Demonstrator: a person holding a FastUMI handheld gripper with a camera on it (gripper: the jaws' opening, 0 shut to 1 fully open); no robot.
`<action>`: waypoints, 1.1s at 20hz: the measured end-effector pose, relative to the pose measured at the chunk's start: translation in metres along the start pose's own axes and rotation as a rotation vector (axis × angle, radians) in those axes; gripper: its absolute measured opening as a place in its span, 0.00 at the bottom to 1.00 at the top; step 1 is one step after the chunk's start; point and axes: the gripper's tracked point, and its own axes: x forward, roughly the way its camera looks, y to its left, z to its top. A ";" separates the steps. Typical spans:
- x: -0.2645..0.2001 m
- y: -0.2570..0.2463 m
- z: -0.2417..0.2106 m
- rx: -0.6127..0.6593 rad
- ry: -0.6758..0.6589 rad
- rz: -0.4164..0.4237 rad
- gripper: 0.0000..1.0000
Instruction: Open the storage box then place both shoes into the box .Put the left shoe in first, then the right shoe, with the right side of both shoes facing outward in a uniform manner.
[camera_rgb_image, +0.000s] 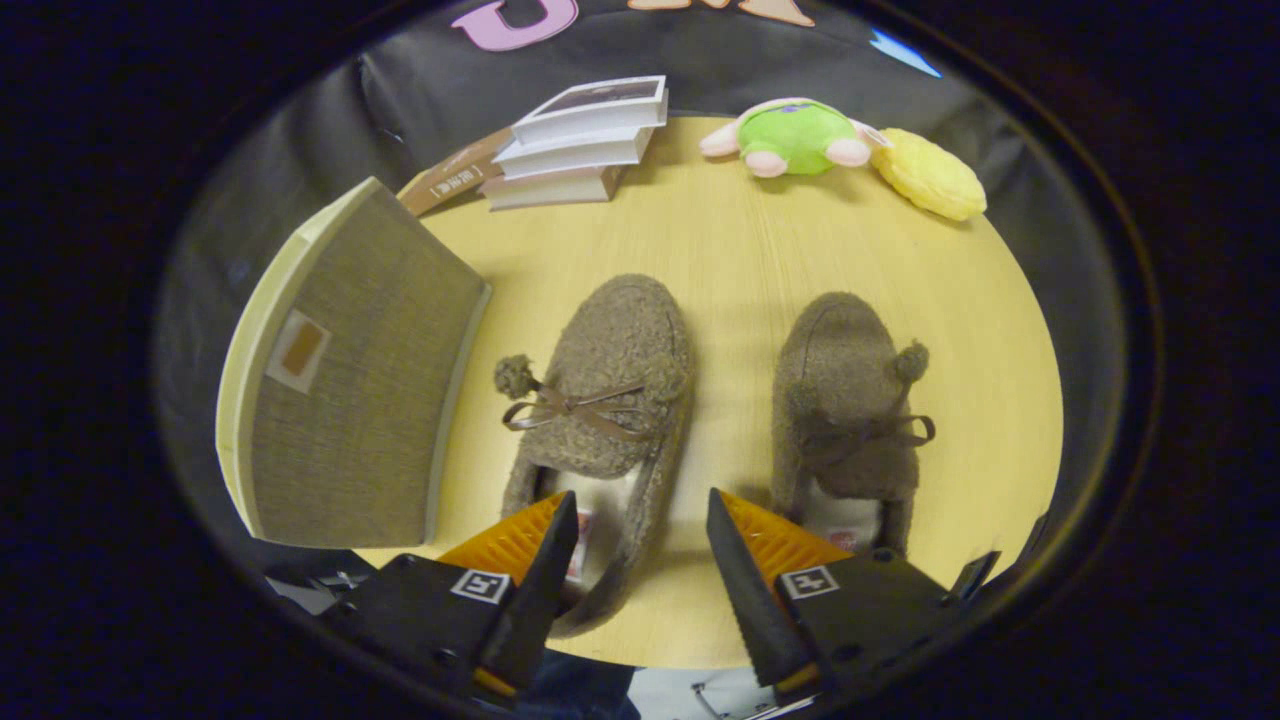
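A: At the six o'clock end of the table (760, 300), the gripper (640, 545) stands with its fingers wide apart and nothing held. The heel of the left shoe (610, 400) lies in the gap, nearer the left finger; neither finger presses on it.

B: And the other task items?

A: The right shoe (845, 400) lies just beyond the right finger, at about one o'clock, apart from its mate, toe pointing away. The storage box (350, 370) sits at ten o'clock beside the left shoe, its fabric-covered lid closed.

B: Farther out?

A: A stack of books (580, 140) at twelve o'clock; a green plush toy (795, 135) and a yellow plush (930, 175) at one to two o'clock.

B: How should the shoes handle?

A: Judging by the fleecy upper and ribbon bow, they are light and soft and will likely yield under pressure. The heel rim or side wall looks the firmest hold. The box needs opening first; its lid edge looks stiff enough to lift.
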 end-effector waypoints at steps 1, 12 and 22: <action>0.004 -0.001 -0.001 0.010 0.014 -0.006 0.67; 0.008 0.002 0.000 0.010 0.019 -0.016 0.07; -0.003 0.009 0.006 0.213 0.022 0.099 0.03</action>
